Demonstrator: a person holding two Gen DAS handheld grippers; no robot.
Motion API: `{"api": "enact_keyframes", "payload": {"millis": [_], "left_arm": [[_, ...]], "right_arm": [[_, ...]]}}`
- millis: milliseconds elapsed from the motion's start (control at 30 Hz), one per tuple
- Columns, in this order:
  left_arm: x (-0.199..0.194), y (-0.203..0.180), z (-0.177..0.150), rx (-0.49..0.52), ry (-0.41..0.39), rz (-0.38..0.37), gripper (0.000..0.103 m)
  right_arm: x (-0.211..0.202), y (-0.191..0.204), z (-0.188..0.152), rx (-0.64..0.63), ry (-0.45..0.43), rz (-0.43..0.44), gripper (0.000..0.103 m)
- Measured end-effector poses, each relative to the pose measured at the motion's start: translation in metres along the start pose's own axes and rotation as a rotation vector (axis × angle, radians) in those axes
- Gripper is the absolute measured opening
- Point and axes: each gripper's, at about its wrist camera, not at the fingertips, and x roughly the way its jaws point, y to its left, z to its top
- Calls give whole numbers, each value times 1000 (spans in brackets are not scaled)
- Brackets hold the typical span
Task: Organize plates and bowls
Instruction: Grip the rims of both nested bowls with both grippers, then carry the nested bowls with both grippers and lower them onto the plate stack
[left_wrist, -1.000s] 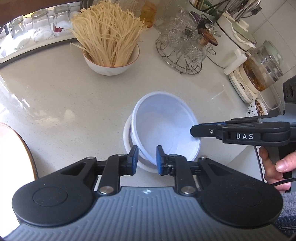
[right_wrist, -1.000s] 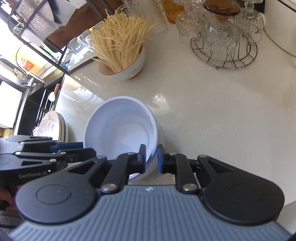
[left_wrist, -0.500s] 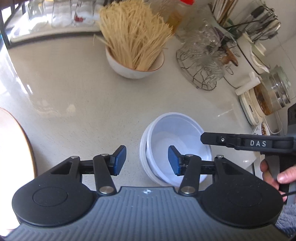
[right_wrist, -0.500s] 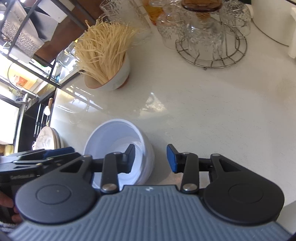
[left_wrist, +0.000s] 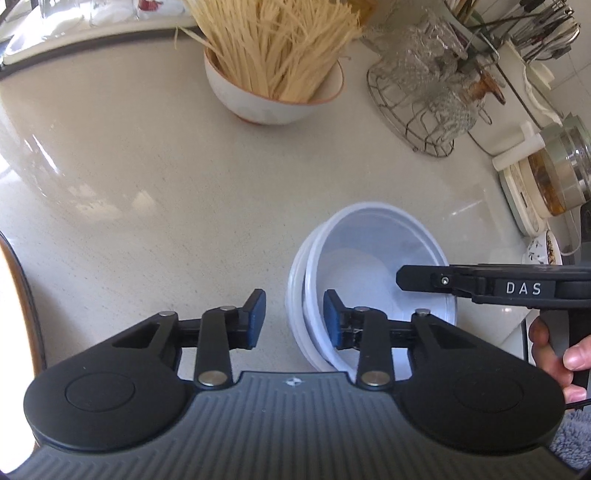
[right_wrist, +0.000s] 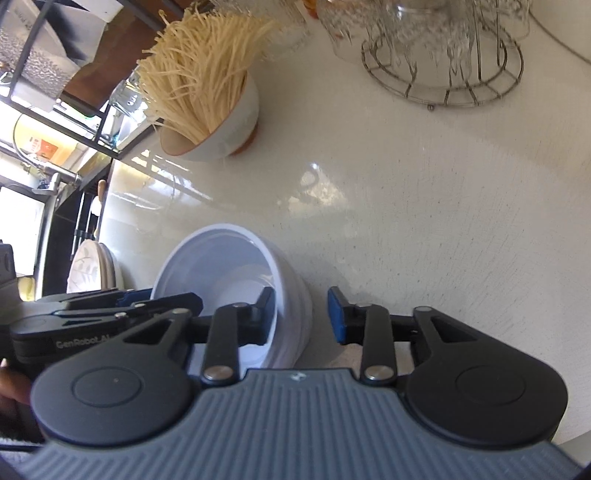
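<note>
Since a second ago, the white bowl (left_wrist: 373, 280) sits released in its stack on the surface (left_wrist: 147, 192); the left tool (left_wrist: 293, 319) and right tool (right_wrist: 301, 319), partly open and just closing, straddle its rim unpressed.

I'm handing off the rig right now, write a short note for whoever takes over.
Left tongs: open, straddling the near rim of the white bowls, pads not pressing; they have just been closing.
Right tongs: open astride the opposite rim, also just closing.
Bowls: nested white stack on the counter, released. Noodle bowl stands behind it.
Done: white bowls stacked.
Left: likely regrip and move the stack; patterned plates sit off the counter's edge.
</note>
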Motion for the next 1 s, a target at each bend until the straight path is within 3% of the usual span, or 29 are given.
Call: {"api": "enact_keyframes", "payload": {"millis": [133, 233, 600, 1000], "left_arm": [[2, -7, -1, 23, -7, -6, 25], [0, -11, -4, 38, -26, 17, 23], [-41, -13, -17, 36, -132, 32, 23], [-97, 25, -33, -61, -199, 42, 23]], "right_arm": [[3, -2, -2, 16, 0, 27, 24], [1, 4, -4, -19, -4, 17, 20], [-15, 27, -5, -108, -29, 20, 19], [-20, 86, 0, -237, -56, 30, 19]]}}
